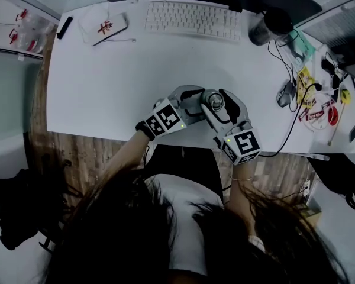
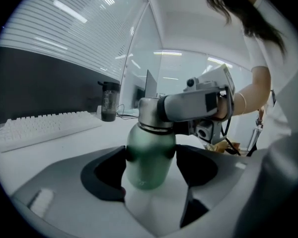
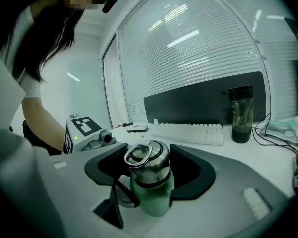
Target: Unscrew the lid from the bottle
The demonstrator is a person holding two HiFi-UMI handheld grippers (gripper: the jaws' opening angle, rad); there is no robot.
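White bench (image 1: 106,81), keyboard (image 1: 192,19) at top; bottle (image 1: 215,102) just below centre; left tongs (image 2: 150,163) spread around its green body, seemingly not clamping; right tongs (image 3: 150,171) pinch the lid (image 3: 148,158); unscrewing looks unstarted; next, left should clamp the body.

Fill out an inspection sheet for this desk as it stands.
Surface: white desk, no spill seen.
Job's things: green bottle, its metal lid still on, with a ring handle on top.
Clutter: keyboard, dark tumbler, mouse, white pouch, small red and yellow bits at the right.
Grippers: left claw spread wide around the bottle's body, apparently not pressing; right claw shut on the lid.
Cables: black cables cross the desk's right side.
Surroundings: wood floor, window blinds.
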